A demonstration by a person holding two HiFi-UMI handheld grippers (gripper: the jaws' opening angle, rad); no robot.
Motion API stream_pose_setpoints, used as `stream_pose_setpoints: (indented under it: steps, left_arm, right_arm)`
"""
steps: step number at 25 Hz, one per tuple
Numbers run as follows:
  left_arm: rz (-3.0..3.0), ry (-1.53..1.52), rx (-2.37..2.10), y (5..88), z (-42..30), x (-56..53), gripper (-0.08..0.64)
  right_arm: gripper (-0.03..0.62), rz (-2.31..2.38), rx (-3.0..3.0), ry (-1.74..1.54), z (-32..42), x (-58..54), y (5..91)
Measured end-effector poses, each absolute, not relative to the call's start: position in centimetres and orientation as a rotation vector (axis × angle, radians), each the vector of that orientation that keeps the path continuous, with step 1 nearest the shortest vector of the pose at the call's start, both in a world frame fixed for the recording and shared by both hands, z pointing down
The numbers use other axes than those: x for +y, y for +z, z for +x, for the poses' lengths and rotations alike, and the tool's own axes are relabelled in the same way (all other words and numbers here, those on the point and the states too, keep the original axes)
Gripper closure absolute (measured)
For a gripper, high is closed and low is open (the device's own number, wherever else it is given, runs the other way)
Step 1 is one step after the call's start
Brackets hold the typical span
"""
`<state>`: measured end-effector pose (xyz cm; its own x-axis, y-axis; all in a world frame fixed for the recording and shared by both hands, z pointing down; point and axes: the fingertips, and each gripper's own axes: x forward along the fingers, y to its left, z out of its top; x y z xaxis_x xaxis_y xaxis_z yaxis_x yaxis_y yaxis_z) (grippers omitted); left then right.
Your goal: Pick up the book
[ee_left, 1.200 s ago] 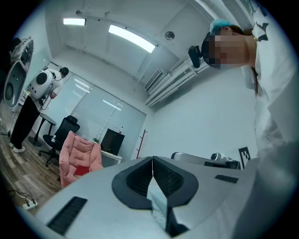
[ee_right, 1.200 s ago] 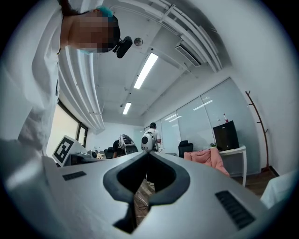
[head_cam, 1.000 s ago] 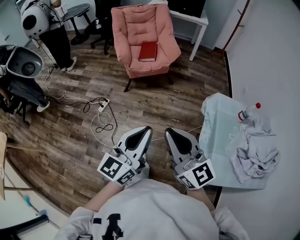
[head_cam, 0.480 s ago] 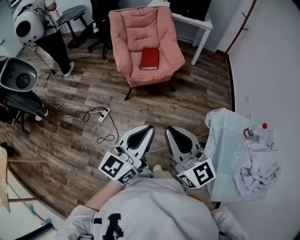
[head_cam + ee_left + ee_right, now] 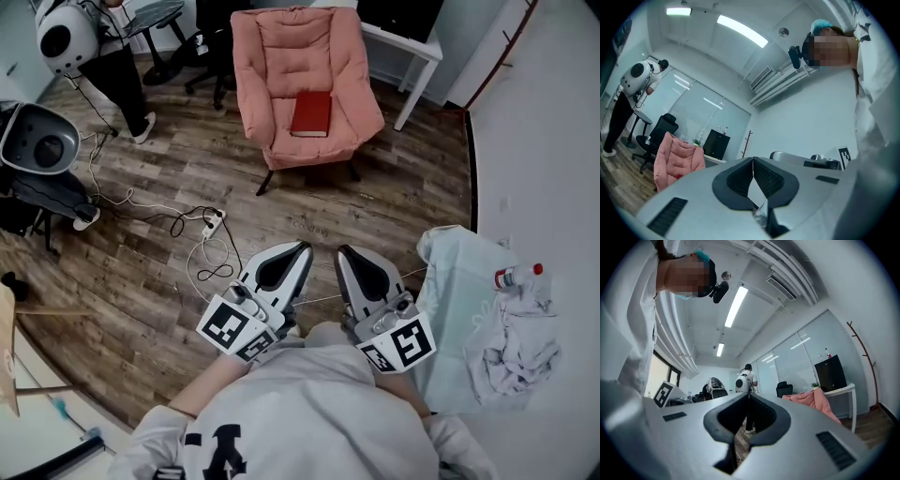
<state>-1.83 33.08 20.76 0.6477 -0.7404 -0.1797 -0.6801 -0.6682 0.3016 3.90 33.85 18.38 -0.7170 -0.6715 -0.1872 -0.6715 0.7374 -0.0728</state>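
A red book [image 5: 311,113] lies flat on the seat of a pink armchair [image 5: 305,52] at the top of the head view. A sliver of red shows on that pink armchair [image 5: 675,159] in the left gripper view. My left gripper [image 5: 302,247] and right gripper [image 5: 342,251] are held side by side close to my body, far short of the chair, over the wooden floor. Both are shut with nothing between the jaws. In the right gripper view the armchair [image 5: 813,401] shows at the right, the book hidden.
A power strip with tangled cables [image 5: 208,230] lies on the floor to the left of the grippers. A table with a light cloth [image 5: 455,300], crumpled rag [image 5: 511,352] and small bottle [image 5: 517,276] stands at the right. A white desk [image 5: 417,47] stands behind the chair. A person [image 5: 117,70] stands far left.
Both grippers and my view have moved forward over the floor toward the armchair. The table at the right has slid lower and further right in the head view. The jaws stay shut.
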Motion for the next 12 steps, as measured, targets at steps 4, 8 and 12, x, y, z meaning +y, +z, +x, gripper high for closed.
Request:
stream_pose_setpoints:
  steps: [4,8,12]
  left_arm:
    - [2.657,-0.404,-1.155,21.6,-2.4,32.2,0.554]
    - [2.64,-0.389,-1.143,22.4,-2.3,30.2,0.554]
    - [2.642,-0.388,-1.144,22.8,-1.8,27.0,0.554]
  right_arm:
    - [0.561,-1.081,2.761,-0.002,3.3,33.5,19.5]
    - [0.561,-1.111,2.773,-0.02,4.0,31.7,20.4]
    - [0.561,-1.124,2.769,-0.025,4.7,28.2,20.9]
